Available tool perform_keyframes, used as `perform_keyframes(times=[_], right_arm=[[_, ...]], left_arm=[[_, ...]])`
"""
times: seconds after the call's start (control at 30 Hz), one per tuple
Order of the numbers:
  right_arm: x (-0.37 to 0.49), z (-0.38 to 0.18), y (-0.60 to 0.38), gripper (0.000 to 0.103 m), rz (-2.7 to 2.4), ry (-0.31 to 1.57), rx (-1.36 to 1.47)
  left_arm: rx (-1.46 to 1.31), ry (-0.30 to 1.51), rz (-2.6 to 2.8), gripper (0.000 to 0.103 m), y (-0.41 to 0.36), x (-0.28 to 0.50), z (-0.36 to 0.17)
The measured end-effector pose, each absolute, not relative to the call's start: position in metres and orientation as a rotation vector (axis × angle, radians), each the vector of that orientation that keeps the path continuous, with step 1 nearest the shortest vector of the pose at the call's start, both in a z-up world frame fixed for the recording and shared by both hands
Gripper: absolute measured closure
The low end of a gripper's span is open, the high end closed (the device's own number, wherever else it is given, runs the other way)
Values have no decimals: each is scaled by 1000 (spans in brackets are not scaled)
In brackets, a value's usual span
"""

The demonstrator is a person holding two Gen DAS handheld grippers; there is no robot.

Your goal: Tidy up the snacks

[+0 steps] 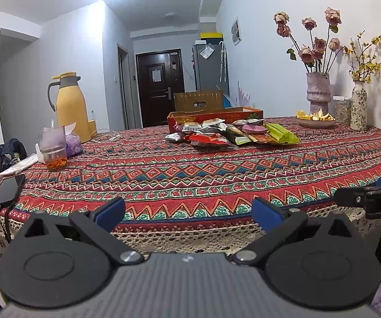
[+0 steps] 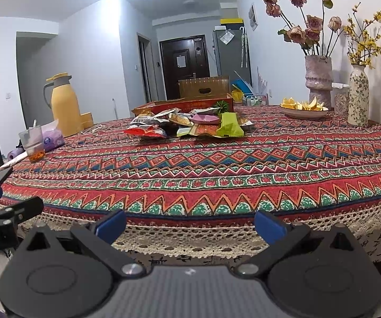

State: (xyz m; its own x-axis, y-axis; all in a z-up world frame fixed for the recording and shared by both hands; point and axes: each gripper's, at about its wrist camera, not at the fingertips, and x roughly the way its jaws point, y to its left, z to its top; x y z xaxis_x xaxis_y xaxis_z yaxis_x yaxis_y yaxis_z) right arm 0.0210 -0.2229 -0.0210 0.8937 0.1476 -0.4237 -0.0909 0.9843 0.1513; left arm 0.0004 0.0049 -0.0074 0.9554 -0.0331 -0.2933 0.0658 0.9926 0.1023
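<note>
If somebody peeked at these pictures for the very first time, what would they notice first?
Probably the bright zigzag tablecloth covering the whole table, with a heap of colourful snack packets in the middle, in front of a red box. Then the droopy pink roses in a vase at the far right, and the big yellow jug on the left.

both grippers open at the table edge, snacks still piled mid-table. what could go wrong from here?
1. The snack packets overlap in a loose heap, so a pinch may catch two or drag neighbours.
2. The red box sits right behind the heap; a push could shove packets against it.
3. Both the left gripper and right gripper face the same pile and may collide.
</note>
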Motion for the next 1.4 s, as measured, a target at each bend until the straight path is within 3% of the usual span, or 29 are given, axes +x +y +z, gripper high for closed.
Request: perform_keyframes(times=[1.4], right_arm=[[23, -23, -228, 0, 110, 463, 139]], left_arm=[[100, 304, -35, 0, 4, 1, -8]])
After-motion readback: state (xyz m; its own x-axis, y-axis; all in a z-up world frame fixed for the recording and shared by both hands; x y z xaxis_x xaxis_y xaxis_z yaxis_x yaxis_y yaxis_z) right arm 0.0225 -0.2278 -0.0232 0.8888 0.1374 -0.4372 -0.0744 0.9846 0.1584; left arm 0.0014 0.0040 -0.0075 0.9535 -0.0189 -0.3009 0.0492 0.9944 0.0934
